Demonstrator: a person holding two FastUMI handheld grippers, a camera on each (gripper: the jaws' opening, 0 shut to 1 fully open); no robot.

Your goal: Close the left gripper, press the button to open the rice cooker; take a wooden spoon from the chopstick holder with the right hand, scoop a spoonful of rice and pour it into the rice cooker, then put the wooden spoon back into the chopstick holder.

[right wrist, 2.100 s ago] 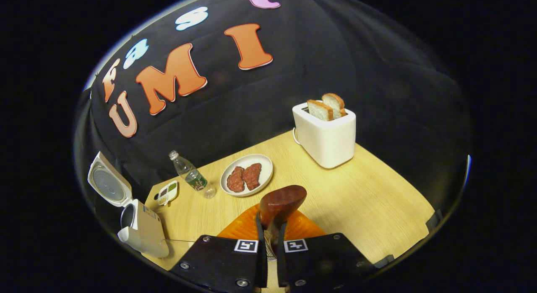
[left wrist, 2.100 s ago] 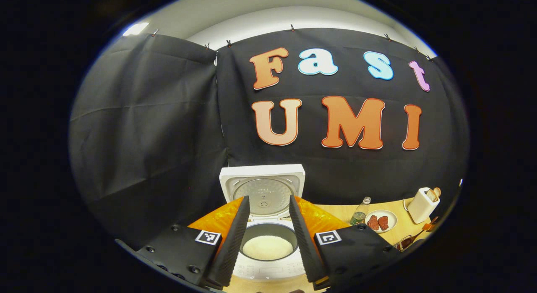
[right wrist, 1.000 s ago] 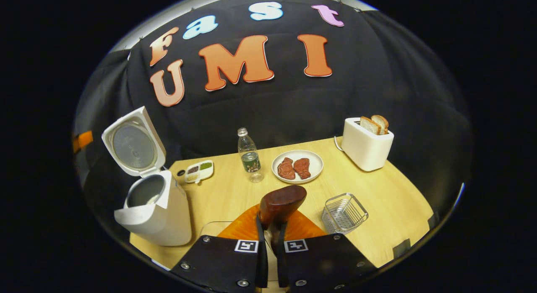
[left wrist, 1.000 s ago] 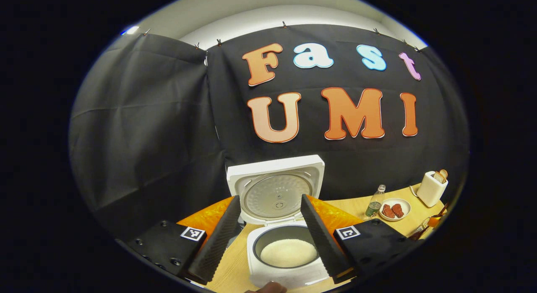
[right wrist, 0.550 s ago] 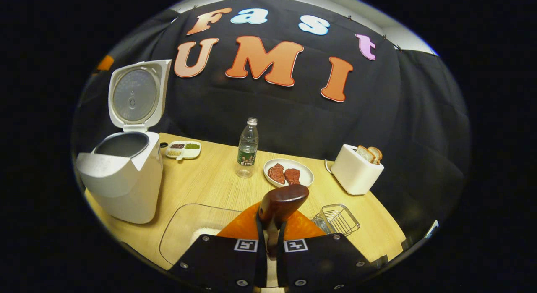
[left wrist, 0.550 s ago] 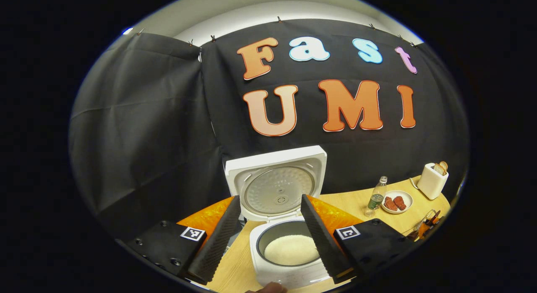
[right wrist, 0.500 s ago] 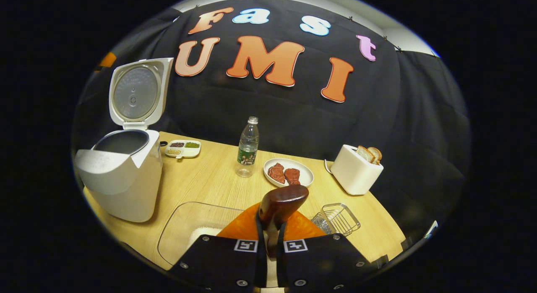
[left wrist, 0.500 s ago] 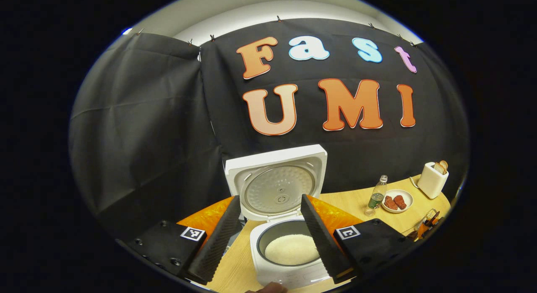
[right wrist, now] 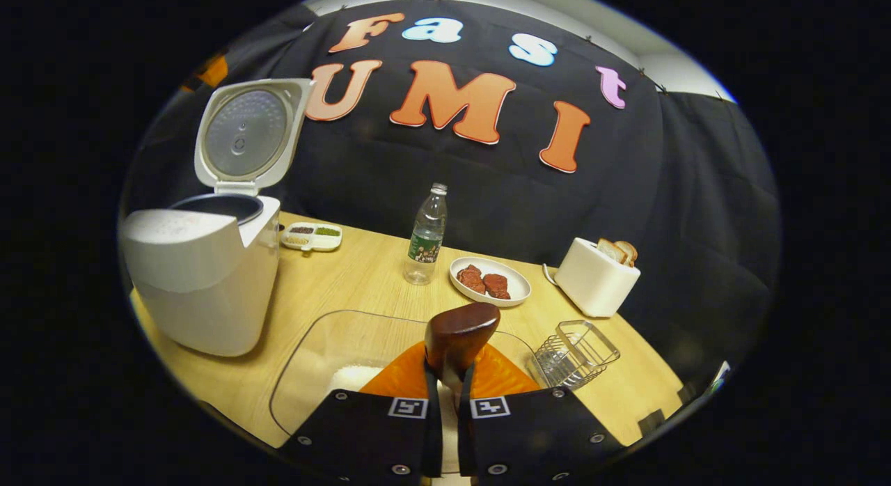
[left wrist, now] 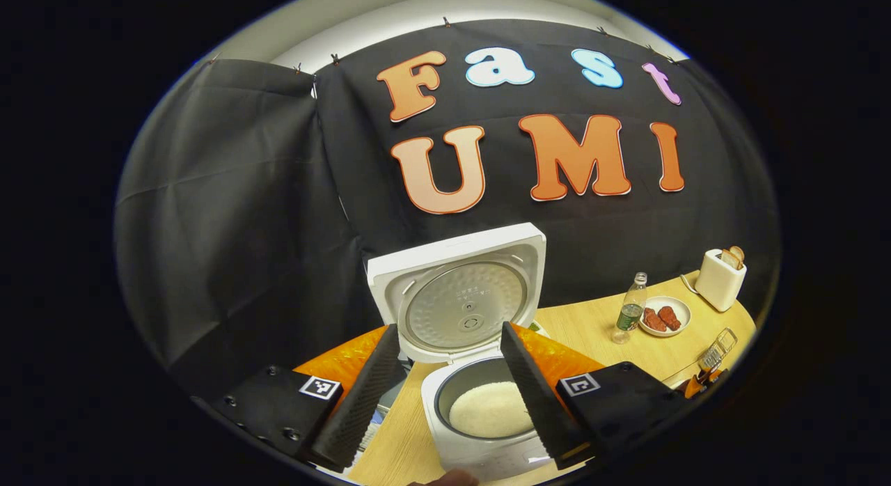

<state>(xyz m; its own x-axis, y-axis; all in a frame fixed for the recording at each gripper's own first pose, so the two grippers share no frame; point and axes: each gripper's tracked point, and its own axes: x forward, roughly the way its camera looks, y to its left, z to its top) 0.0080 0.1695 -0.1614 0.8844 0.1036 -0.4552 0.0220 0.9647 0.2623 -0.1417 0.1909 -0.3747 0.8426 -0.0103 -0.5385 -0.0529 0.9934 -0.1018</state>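
The white rice cooker [left wrist: 487, 430] stands open, lid [left wrist: 463, 298] upright, white rice in its pot [left wrist: 491, 411]. My left gripper [left wrist: 448, 328] is open, hovering in front of and above the pot, holding nothing. My right gripper [right wrist: 449, 374] is shut on the wooden spoon [right wrist: 459, 336], whose dark brown bowl sticks out past the fingertips. Whether rice lies on it I cannot tell. The spoon hangs over a clear container [right wrist: 306, 347] with white rice [right wrist: 351, 378] in it. The wire chopstick holder [right wrist: 578, 354] stands just right of the spoon. The cooker [right wrist: 202, 277] is to the left.
On the wooden table [right wrist: 348, 284] stand a water bottle [right wrist: 426, 235], a plate of red meat [right wrist: 491, 280], a white toaster with bread [right wrist: 595, 280] and a small condiment dish [right wrist: 311, 235]. The black cloth wall closes the back.
The right gripper swung left from the toaster side and came down over the clear rice container, still gripping the spoon. The left gripper stayed open and drew back a little from the cooker.
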